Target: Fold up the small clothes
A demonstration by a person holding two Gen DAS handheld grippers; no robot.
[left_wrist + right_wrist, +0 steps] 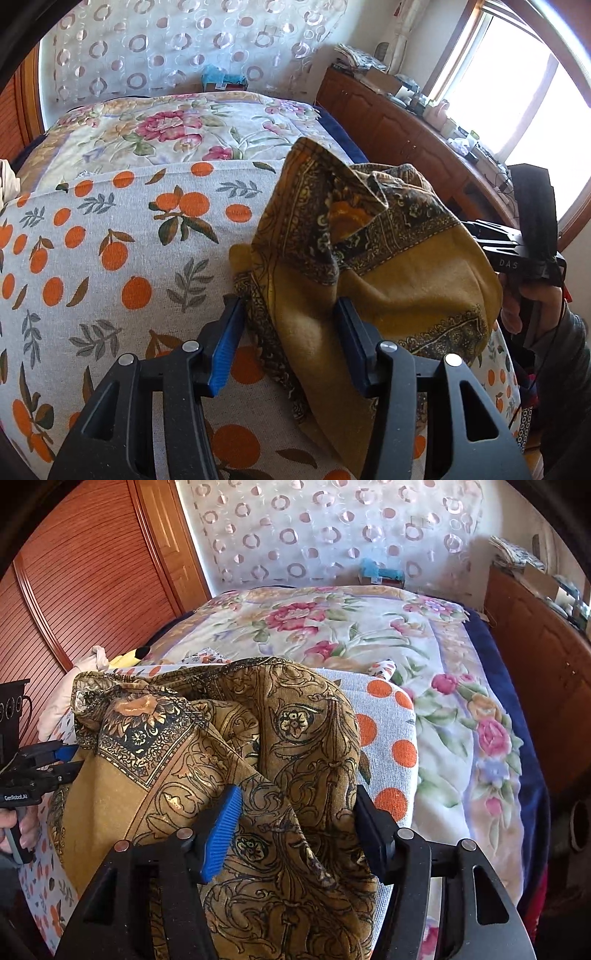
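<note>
A mustard-yellow garment with dark paisley borders [399, 280] lies crumpled in a heap on the orange-print sheet [110, 258]. My left gripper [288, 343] is open and straddles the heap's near left part, with fabric lying loosely between the blue pads [225, 350]. In the right wrist view the same garment [295, 738] fills the gap of my right gripper [295, 830], whose jaws stand wide and do not pinch it. The left gripper [72, 758] shows at the heap's far left edge, held by a hand. The right gripper's black body [517, 258] sits behind the heap, fingertips hidden.
A floral quilt [369, 627] covers the bed beyond the sheet. A wooden cabinet [399, 122] with clutter runs along the right under a bright window. A slatted wooden door [81, 590] stands at the left, with pale clothes [92, 661] piled near it.
</note>
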